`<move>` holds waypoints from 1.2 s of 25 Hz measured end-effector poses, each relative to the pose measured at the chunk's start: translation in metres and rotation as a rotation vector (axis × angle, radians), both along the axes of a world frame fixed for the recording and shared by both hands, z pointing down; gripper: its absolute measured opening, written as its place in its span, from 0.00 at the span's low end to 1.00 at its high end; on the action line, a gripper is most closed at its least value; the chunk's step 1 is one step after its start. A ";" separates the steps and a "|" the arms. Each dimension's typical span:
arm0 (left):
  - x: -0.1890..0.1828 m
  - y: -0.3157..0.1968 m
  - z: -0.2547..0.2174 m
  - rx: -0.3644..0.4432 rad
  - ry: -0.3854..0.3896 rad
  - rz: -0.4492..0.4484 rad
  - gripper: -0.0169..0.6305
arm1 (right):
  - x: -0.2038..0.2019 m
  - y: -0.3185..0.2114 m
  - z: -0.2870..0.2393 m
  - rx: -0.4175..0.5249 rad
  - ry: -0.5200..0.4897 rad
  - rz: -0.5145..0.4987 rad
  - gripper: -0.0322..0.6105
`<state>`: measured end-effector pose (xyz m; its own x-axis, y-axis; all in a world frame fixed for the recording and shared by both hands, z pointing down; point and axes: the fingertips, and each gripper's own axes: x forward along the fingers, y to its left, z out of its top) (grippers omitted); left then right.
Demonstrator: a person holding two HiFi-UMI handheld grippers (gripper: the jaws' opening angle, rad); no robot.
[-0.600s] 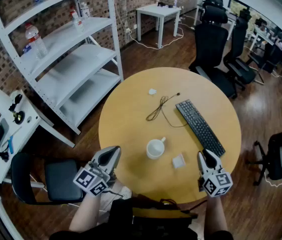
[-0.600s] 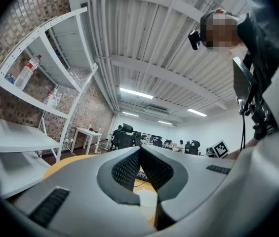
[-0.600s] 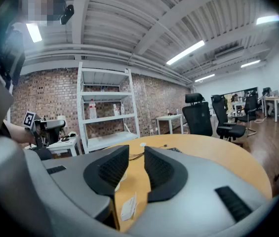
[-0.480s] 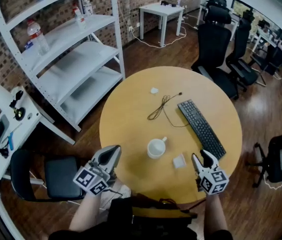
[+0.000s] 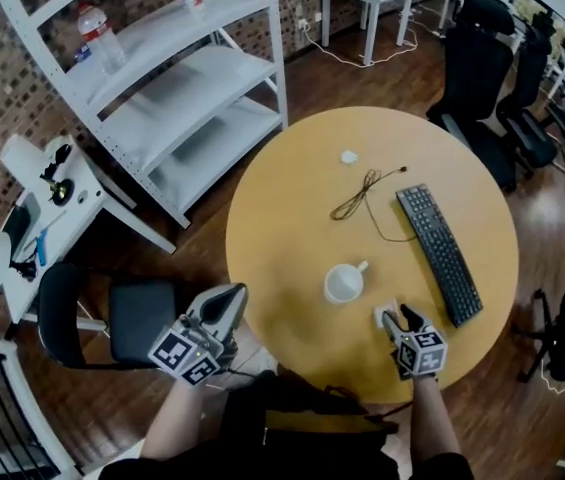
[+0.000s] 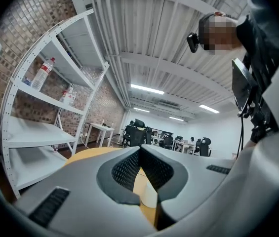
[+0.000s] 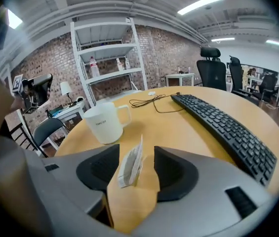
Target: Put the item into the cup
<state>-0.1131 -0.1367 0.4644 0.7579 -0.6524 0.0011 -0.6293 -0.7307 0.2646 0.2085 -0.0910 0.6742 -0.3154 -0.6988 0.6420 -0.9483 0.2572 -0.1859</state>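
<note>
A white mug (image 5: 343,283) (image 7: 104,124) stands upright on the round wooden table (image 5: 292,218), handle to the right. A small white packet (image 5: 383,315) (image 7: 131,164) stands on edge just in front of it, near the table's front edge. My right gripper (image 5: 397,319) (image 7: 136,154) is open, one jaw on each side of the packet, and neither pad presses on it. My left gripper (image 5: 230,296) (image 6: 139,149) hovers off the table's left front edge, tips together and nothing held.
A black keyboard (image 5: 442,253) (image 7: 228,127) lies to the right of the mug. A thin dark cable (image 5: 362,193) and a small white object (image 5: 348,156) lie farther back. A white shelf unit (image 5: 182,78) and a black chair (image 5: 112,318) stand to the left.
My right gripper has moved forward and left, so the packet now sits between its jaws. The head view has shifted. The left gripper stays where it was.
</note>
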 end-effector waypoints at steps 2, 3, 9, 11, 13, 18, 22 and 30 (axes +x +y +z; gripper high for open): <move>-0.007 0.002 0.006 -0.021 -0.011 -0.018 0.02 | -0.003 0.001 0.012 -0.031 -0.018 0.002 0.40; -0.009 0.004 0.009 -0.032 -0.017 -0.025 0.02 | -0.005 0.000 0.016 -0.040 -0.024 -0.002 0.40; -0.014 0.014 0.019 -0.066 -0.026 -0.049 0.02 | -0.017 0.004 0.029 -0.092 -0.044 -0.044 0.35; -0.014 0.013 0.021 -0.071 -0.030 -0.047 0.02 | -0.020 0.007 0.031 -0.102 -0.034 -0.040 0.23; -0.013 0.012 0.021 -0.070 -0.029 -0.041 0.02 | -0.022 0.008 0.032 -0.107 -0.028 -0.045 0.21; -0.009 0.008 0.017 -0.051 -0.013 -0.023 0.02 | -0.024 -0.001 0.001 -0.024 -0.008 -0.059 0.19; -0.005 0.005 0.013 -0.033 0.002 -0.008 0.02 | -0.027 -0.016 -0.046 0.075 0.014 -0.073 0.19; -0.018 0.001 0.004 0.004 0.028 -0.028 0.02 | -0.067 -0.053 -0.126 0.256 0.037 -0.179 0.18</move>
